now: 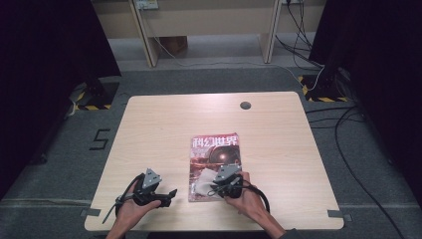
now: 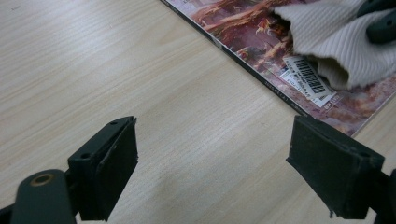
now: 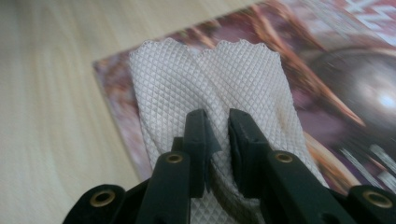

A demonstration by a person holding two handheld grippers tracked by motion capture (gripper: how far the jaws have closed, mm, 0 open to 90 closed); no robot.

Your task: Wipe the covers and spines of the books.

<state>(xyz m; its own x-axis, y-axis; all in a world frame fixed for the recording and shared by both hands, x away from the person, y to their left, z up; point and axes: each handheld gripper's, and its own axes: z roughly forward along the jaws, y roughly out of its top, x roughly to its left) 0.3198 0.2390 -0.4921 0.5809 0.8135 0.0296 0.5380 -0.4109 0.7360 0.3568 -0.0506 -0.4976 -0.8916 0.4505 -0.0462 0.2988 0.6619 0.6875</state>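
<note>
Lying on a pale wooden table (image 1: 149,129), a magazine (image 1: 215,149), grey floor (image 1: 199,79) around.

A pale wood-grain counter (image 1: 164,129) with rounded corners carries one magazine (image 1: 215,149), lying flat toward six o'clock of the middle, its title end pointing to twelve. A round dark cable hole (image 1: 245,105) sits near the far edge at about one o'clock.
</note>
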